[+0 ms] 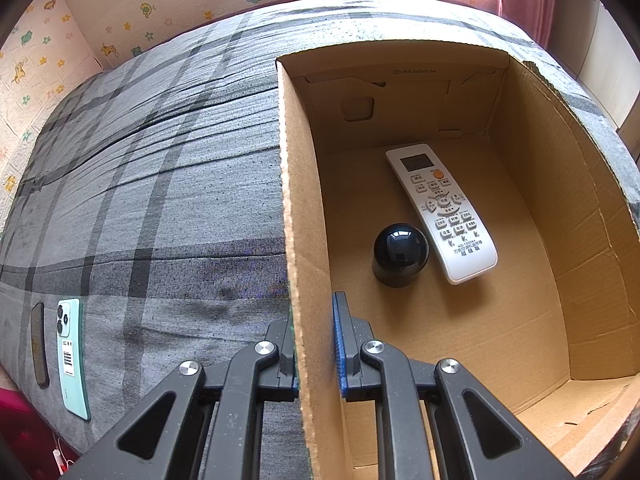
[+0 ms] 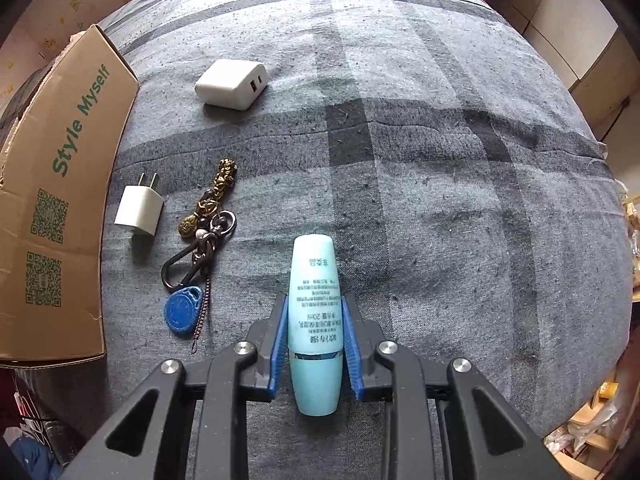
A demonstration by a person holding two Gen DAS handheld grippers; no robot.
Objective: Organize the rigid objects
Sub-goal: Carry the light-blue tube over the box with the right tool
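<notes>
An open cardboard box sits on a grey plaid bed. Inside lie a white remote control and a black domed object. My left gripper is shut on the box's left wall, one finger outside and one inside. My right gripper is shut on a light blue tube lying on the bed, cap end toward the camera. To its left lie a keychain with a blue tag, a small white plug adapter and a white dual-port charger.
The box's outer side, printed "Style Myself", stands at the left of the right wrist view. A mint green phone and a dark slim object lie on the bed left of the box. Walls border the bed's far side.
</notes>
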